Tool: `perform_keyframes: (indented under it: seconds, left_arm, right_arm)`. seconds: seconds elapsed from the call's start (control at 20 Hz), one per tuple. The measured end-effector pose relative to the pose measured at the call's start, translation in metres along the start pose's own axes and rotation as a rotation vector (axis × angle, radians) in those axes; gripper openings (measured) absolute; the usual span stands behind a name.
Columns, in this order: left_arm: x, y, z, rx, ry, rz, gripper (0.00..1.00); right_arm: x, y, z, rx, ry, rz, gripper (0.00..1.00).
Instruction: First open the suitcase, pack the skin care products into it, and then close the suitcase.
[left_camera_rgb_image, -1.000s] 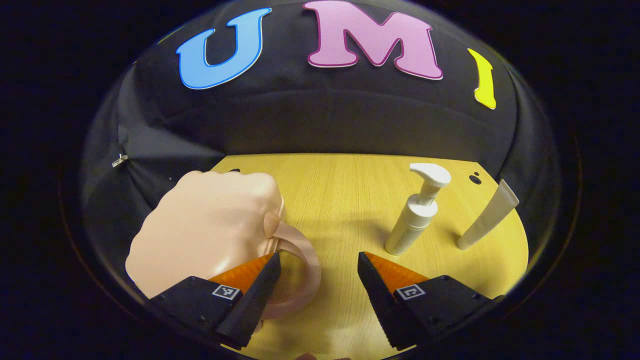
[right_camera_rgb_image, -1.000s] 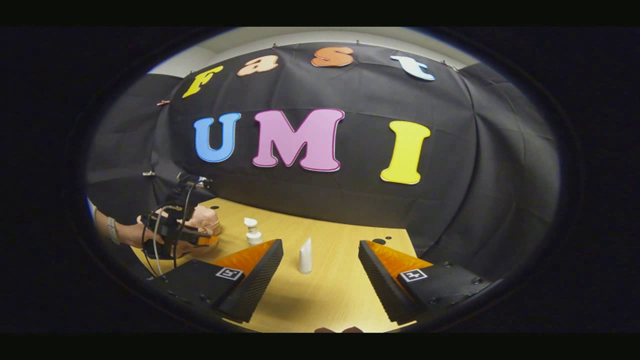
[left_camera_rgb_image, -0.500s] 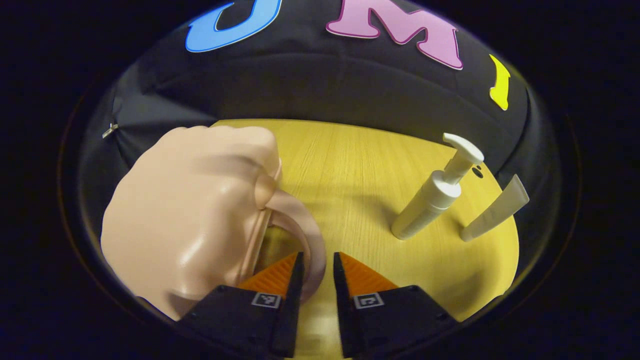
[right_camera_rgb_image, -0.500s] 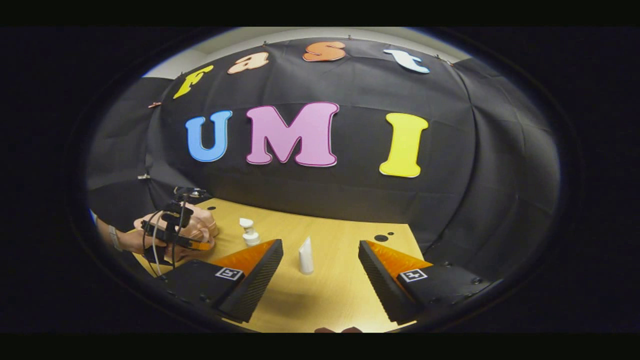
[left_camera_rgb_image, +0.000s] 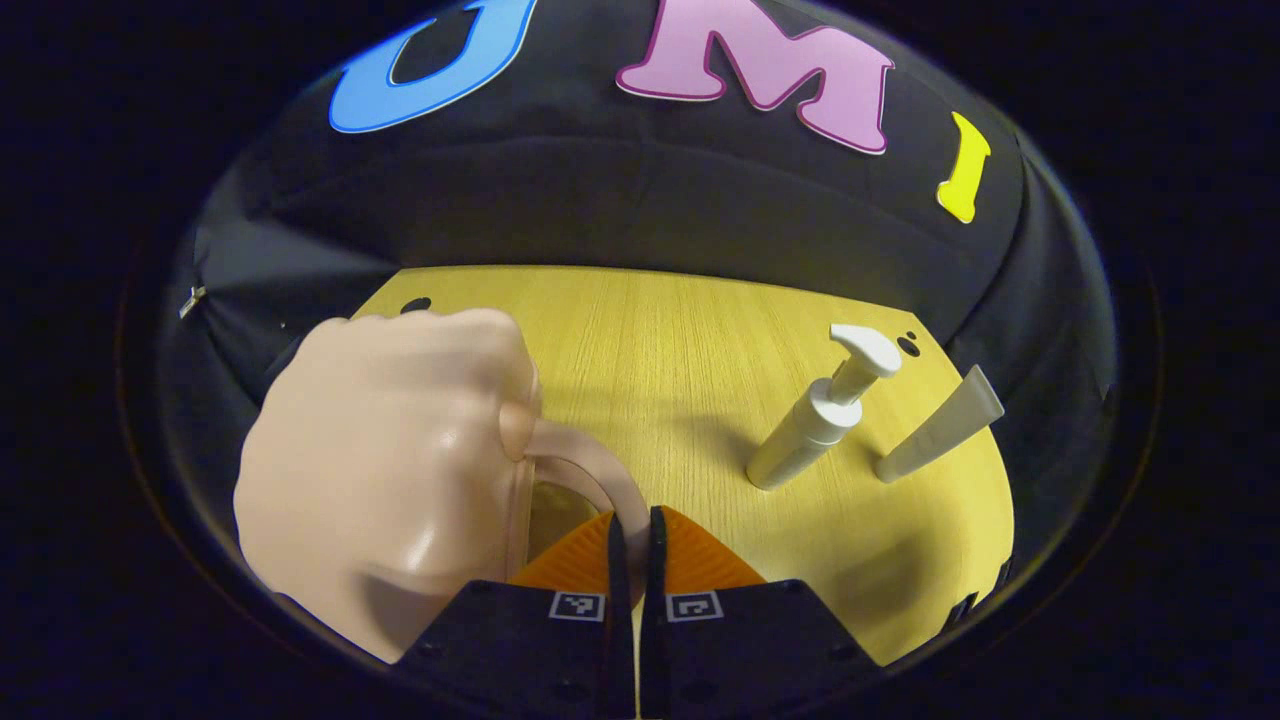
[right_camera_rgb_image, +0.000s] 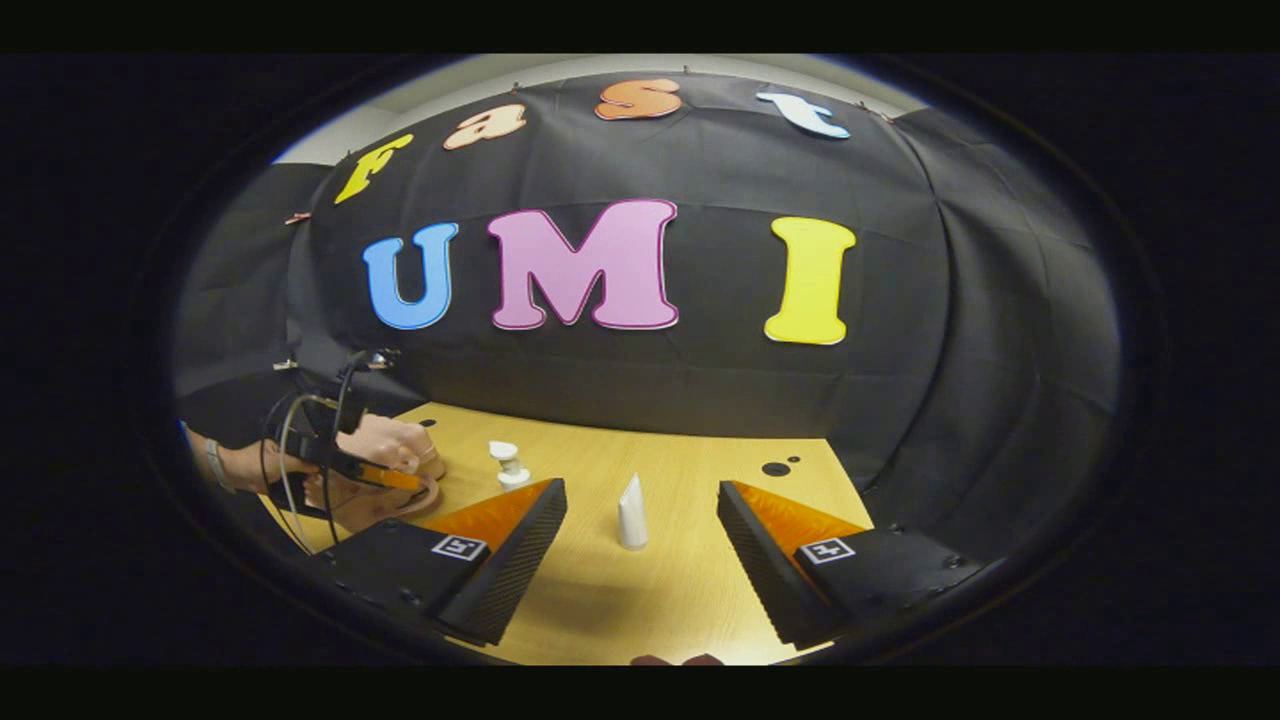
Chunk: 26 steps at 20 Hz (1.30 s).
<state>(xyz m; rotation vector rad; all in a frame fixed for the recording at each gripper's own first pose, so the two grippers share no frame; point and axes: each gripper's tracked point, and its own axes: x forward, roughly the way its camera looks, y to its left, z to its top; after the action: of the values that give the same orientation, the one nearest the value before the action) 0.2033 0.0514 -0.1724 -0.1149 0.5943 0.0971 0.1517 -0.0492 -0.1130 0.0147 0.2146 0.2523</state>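
Left gripper (left_camera_rgb_image: 632, 530) fingers pinch the case (left_camera_rgb_image: 385, 450) handle (left_camera_rgb_image: 600, 475) loop. Case body sits left of those fingers. Right gripper (right_camera_rgb_image: 640, 530) fingers gape empty; tube (right_camera_rgb_image: 631, 512) upright dead ahead between them, pump bottle (right_camera_rgb_image: 507, 463) farther left on the counter (right_camera_rgb_image: 690, 600).
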Motion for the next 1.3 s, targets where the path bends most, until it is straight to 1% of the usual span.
perform_keyframes:
  seconds: [0.2, 0.3, 0.45, 0.5, 0.55, 0.6, 0.65, 0.8, 0.95, 1.05, 1.15, 1.2, 1.25, 1.3]
  left_arm:
    - [-0.048, 0.018, 0.047, -0.004, -0.066, -0.019, 0.08]
    - [-0.084, 0.042, 0.073, -0.028, -0.090, -0.029, 0.07]
    - [-0.126, 0.086, 0.104, -0.025, -0.126, -0.026, 0.07]
    - [-0.137, 0.103, 0.113, -0.034, -0.140, -0.020, 0.04]
    - [-0.146, 0.122, 0.120, -0.047, -0.157, -0.005, 0.07]
    - [-0.155, 0.144, 0.125, -0.049, -0.167, 0.017, 0.07]
    - [-0.164, 0.169, 0.132, -0.047, -0.186, 0.046, 0.07]
    - [-0.192, 0.251, 0.140, -0.026, -0.196, 0.122, 0.07]
    - [-0.189, 0.329, 0.138, -0.003, -0.181, 0.194, 0.07]
    - [-0.177, 0.383, 0.133, 0.007, -0.171, 0.234, 0.07]
    - [-0.159, 0.440, 0.121, 0.000, -0.154, 0.270, 0.07]
    - [-0.143, 0.479, 0.109, -0.014, -0.143, 0.293, 0.07]
    - [-0.124, 0.518, 0.095, -0.048, -0.125, 0.308, 0.07]
    - [-0.110, 0.537, 0.083, -0.093, -0.106, 0.296, 0.07]
  right_arm:
    - [0.001, 0.000, -0.003, 0.006, 0.010, -0.011, 0.97]
    - [0.003, 0.006, 0.000, 0.012, 0.003, -0.013, 0.97]
    - [0.006, 0.014, 0.005, 0.004, -0.005, -0.019, 0.97]
    - [0.008, 0.018, 0.008, 0.003, -0.009, -0.017, 0.97]
    - [0.010, 0.024, 0.012, -0.001, -0.014, -0.018, 0.97]
    - [0.012, 0.028, 0.015, -0.010, -0.019, -0.022, 0.99]
    - [0.013, 0.033, 0.018, -0.018, -0.023, -0.026, 0.96]
    - [0.018, 0.052, 0.031, -0.020, -0.039, -0.034, 0.97]
    - [0.020, 0.075, 0.039, -0.010, -0.041, -0.041, 0.97]
    - [0.021, 0.091, 0.042, 0.001, -0.034, -0.043, 0.97]
    - [0.022, 0.101, 0.044, 0.008, -0.017, -0.068, 0.96]
    - [0.022, 0.105, 0.045, 0.007, -0.006, -0.107, 0.97]
    - [0.022, 0.108, 0.045, 0.004, 0.003, -0.127, 0.97]
    - [0.022, 0.111, 0.043, -0.003, 0.019, -0.145, 0.97]
